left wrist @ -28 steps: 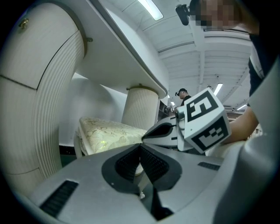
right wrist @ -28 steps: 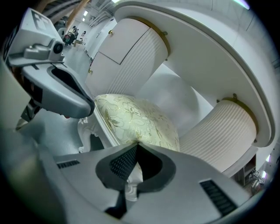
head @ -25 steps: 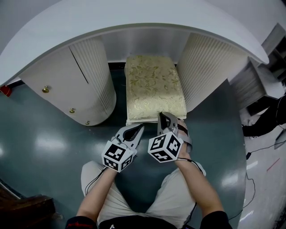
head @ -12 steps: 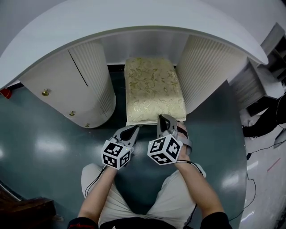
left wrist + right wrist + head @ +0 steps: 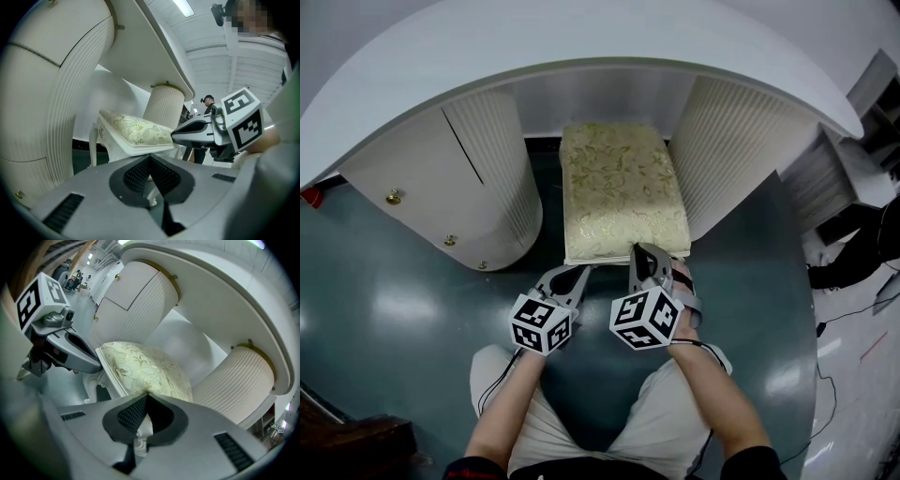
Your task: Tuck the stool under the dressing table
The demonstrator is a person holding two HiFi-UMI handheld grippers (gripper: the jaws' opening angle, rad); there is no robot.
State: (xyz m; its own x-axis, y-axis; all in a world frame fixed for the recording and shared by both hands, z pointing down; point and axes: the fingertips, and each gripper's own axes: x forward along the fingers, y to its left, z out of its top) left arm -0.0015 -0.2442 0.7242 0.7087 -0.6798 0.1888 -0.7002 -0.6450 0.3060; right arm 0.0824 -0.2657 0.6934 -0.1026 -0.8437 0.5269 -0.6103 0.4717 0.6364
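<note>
Left gripper (image 5: 581,273) and right gripper (image 5: 638,251), jaws together on nothing (tips at near edge of the stool (image 5: 623,183)): an uneven shove could jam it against the right pedestal (image 5: 736,150).

A glossy dark teal floor (image 5: 384,281) fills most of the head view, with soft patches of reflected light on it. A small red object (image 5: 311,190) shows at the left edge, and a piece of dark brown wood (image 5: 356,445) sits in the bottom left corner. On the right the floor turns to a paler surface (image 5: 877,394) crossed by a thin black cable (image 5: 853,305) and a short red line (image 5: 874,344). The wearer's pale trousers (image 5: 675,422) show at the bottom. The left gripper view shows a white panelled ceiling with a strip light (image 5: 183,7) and a distant standing person (image 5: 206,105).
</note>
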